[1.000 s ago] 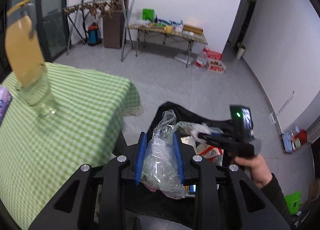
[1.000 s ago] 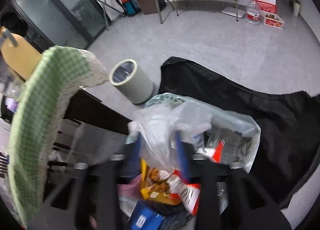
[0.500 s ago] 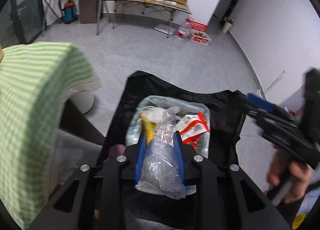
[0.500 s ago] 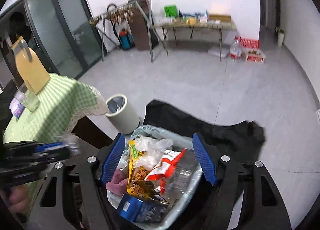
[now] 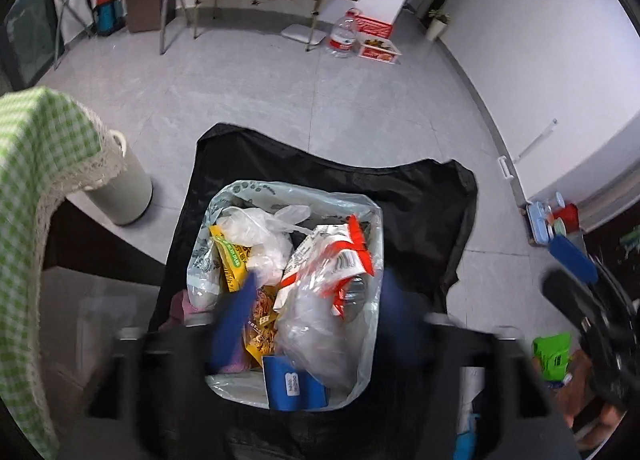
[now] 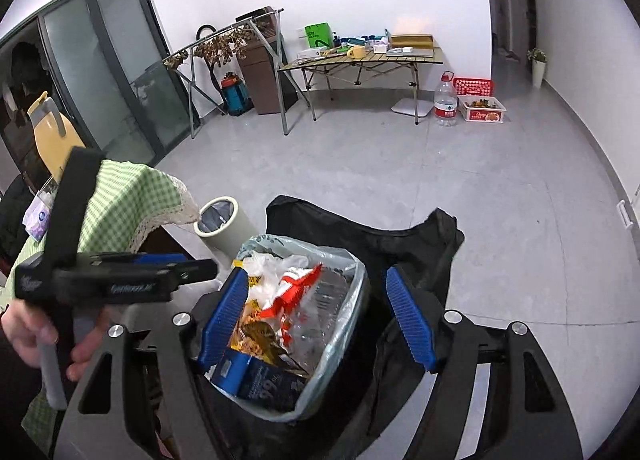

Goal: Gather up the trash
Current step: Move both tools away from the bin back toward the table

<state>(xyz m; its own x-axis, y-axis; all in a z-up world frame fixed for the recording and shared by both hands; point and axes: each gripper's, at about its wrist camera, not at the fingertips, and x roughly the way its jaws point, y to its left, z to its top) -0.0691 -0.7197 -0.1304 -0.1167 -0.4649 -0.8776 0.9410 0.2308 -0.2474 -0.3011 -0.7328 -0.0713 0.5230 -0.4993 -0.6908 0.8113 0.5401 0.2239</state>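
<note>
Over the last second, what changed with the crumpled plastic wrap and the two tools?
The left tool swung from the green-checked table to the bin; its jaws have just been opening, dropping the clear plastic wrap in. The right tool, already open and empty, pulled up from the bin. The trash stayed put.

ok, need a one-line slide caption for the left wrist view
Left claw, jaws just opened, above the lined trash bin with the clear plastic bag dropped among snack wrappers.
</note>
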